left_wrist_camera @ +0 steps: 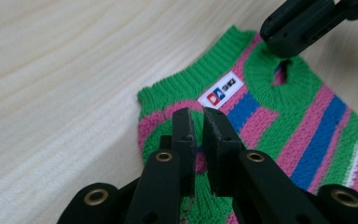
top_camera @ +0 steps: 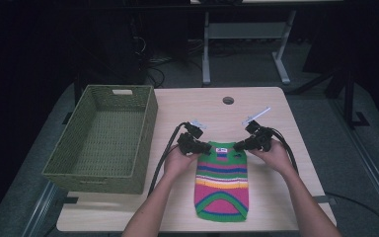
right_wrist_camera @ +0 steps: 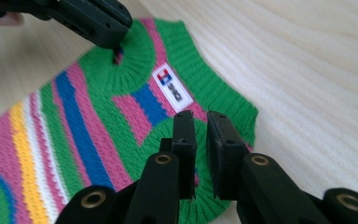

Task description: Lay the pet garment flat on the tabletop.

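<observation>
Both tools [top_camera: 208,147] [top_camera: 237,146] pinch sweater [top_camera: 222,185] shoulders.

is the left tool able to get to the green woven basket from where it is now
Probably yes. The left tool is shut on the striped knitted sweater, and the green woven basket sits open-topped to its left with bare wooden table between them.

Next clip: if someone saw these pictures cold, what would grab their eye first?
The bright striped knitted garment, in green, pink, blue and yellow, lies flat at the near middle of the pale wooden table. The left hand-held gripper and the right hand-held gripper each pinch a far corner of it, beside its white label. A green woven basket sits to the left.
</observation>
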